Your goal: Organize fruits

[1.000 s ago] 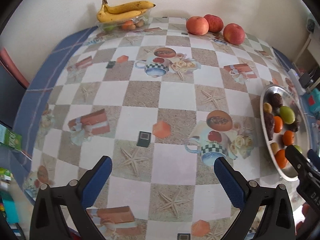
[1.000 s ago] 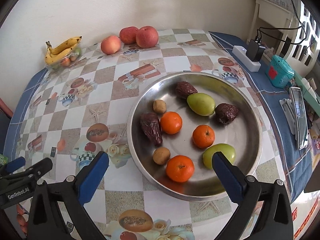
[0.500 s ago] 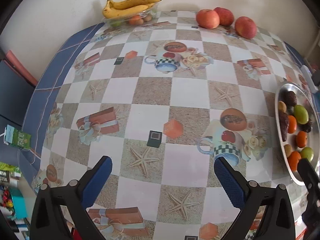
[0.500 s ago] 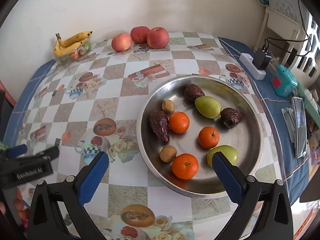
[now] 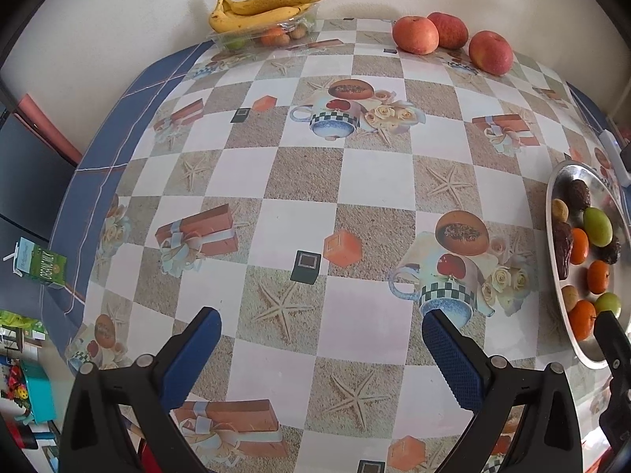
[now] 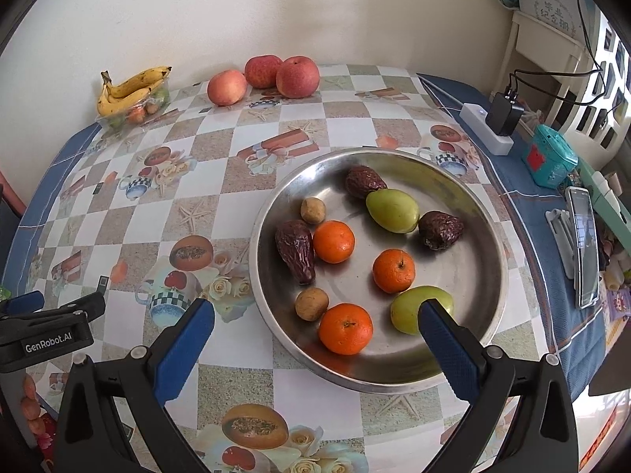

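Observation:
A steel tray (image 6: 485, 213) (image 5: 552, 181) holds three oranges (image 6: 333, 241), two green fruits (image 6: 392, 210), three dark dates (image 6: 296, 251) and two small brown fruits (image 6: 313, 210). My right gripper (image 6: 315, 317) hovers open over the tray's near rim, an orange (image 6: 345, 328) between its fingers' line. My left gripper (image 5: 321, 335) is open above bare tablecloth, left of the tray. Three apples (image 5: 415, 34) (image 6: 263, 71) and a banana bunch (image 5: 260, 8) (image 6: 130, 88) on a clear box sit at the far edge.
The checked tablecloth (image 5: 315, 181) covers a round table against a wall. A power strip with a plug (image 6: 493, 128), a teal box (image 6: 549, 161) and a phone (image 6: 584, 240) lie right of the tray. A green carton (image 5: 41, 266) is off the table's left edge.
Both grippers have drawn back and risen a little; the table looks farther away. The left view has swung right, bringing more of the tray into sight. Nothing was grasped.

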The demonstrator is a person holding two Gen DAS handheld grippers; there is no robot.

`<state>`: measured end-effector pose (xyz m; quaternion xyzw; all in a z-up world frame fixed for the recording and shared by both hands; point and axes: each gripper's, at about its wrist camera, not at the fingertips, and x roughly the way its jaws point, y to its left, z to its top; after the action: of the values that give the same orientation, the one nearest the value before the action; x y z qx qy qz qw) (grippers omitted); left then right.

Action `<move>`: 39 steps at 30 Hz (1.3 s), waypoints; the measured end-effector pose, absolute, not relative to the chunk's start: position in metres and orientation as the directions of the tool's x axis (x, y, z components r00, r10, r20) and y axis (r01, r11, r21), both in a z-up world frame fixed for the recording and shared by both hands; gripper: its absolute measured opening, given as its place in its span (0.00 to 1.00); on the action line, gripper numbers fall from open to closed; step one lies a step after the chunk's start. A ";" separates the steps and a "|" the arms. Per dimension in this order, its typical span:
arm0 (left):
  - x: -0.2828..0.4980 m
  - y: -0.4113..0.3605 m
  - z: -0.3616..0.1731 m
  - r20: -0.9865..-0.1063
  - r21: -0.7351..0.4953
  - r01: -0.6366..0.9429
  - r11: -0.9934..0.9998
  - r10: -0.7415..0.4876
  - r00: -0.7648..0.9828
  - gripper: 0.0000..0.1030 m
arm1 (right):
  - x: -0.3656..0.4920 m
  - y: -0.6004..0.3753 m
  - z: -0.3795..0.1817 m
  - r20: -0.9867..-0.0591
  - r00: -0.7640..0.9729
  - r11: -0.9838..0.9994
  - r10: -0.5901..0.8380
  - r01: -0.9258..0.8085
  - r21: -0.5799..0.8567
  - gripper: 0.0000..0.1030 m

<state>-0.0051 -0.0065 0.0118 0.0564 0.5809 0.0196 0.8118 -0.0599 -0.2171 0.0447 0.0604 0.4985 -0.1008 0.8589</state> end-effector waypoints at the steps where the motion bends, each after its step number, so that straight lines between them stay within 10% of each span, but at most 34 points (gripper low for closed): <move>1: -0.005 -0.006 0.012 -0.942 0.114 0.034 0.993 0.097 0.322 1.00 | -0.060 -0.217 0.044 -0.868 0.482 0.972 -0.115 0.235 0.002 1.00; 39: -0.012 -0.002 0.008 -0.976 0.011 0.058 0.998 -0.002 0.218 1.00 | -0.053 -0.215 0.033 -0.882 0.442 0.969 -0.163 0.241 -0.059 1.00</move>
<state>-0.0122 -0.0024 0.0080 0.0224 0.6249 -0.0190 0.7801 -0.0532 -0.2154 0.0333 0.0377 0.5145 -0.1191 0.8484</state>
